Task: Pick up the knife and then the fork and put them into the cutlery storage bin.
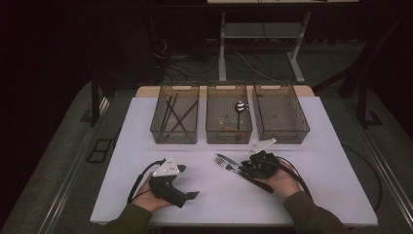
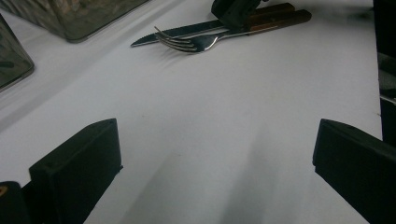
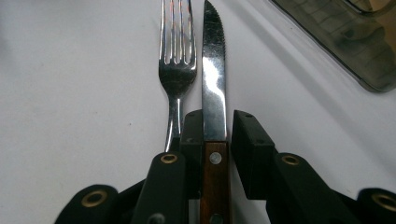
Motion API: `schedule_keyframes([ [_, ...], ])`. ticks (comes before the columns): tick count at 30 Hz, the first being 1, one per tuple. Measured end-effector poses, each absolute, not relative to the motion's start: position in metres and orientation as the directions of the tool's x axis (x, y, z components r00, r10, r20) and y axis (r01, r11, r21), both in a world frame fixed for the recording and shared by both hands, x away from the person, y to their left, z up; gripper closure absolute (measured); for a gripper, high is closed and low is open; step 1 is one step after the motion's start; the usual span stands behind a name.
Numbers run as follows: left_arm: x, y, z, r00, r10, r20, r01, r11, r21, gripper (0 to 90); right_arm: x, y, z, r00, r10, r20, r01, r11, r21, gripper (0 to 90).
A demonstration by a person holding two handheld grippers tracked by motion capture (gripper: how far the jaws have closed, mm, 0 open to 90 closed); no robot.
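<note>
Item: steak knife [image 3: 214,93], wooden handle, serrated steel blade, lying flat on the white table [image 1: 146,146] just beside a fork [image 3: 176,70], in front of the middle bin [image 1: 229,122].

Detail: right gripper [image 3: 215,130] straddles the knife where blade meets handle; one jaw is against it, the other a sliver clear, so it is nearly closed and not yet gripping. Judged stiff, light, thin and low to the table; the polished blade is likely slippery, so the riveted wood handle is the better hold. Left gripper [image 2: 210,154] stands wide open, holding nothing, over bare table.
</note>
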State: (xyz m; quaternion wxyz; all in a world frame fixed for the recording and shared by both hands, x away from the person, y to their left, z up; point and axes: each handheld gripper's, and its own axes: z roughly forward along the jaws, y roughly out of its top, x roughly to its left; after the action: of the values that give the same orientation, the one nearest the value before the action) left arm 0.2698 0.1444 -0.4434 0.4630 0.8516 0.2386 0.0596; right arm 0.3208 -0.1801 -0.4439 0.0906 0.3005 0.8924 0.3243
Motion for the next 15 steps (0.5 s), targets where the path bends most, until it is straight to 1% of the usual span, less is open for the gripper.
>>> schedule_keyframes([
  [9, 0.2699, 0.144, -0.4437, 0.881, 0.459, -0.118, 0.349, -0.46, 0.816, 0.3, 0.318, -0.1796, -0.4452, -0.802, 0.597, 0.014, 0.466, 0.611, 0.64, 74.1],
  [15, 0.2699, 0.1444, -0.4435, 0.879, 0.461, -0.12, 0.351, -0.457, 0.817, 0.2, 0.3168, -0.1814, -0.4464, -0.803, 0.596, 0.008, 0.456, 0.605, 0.653, 72.3],
])
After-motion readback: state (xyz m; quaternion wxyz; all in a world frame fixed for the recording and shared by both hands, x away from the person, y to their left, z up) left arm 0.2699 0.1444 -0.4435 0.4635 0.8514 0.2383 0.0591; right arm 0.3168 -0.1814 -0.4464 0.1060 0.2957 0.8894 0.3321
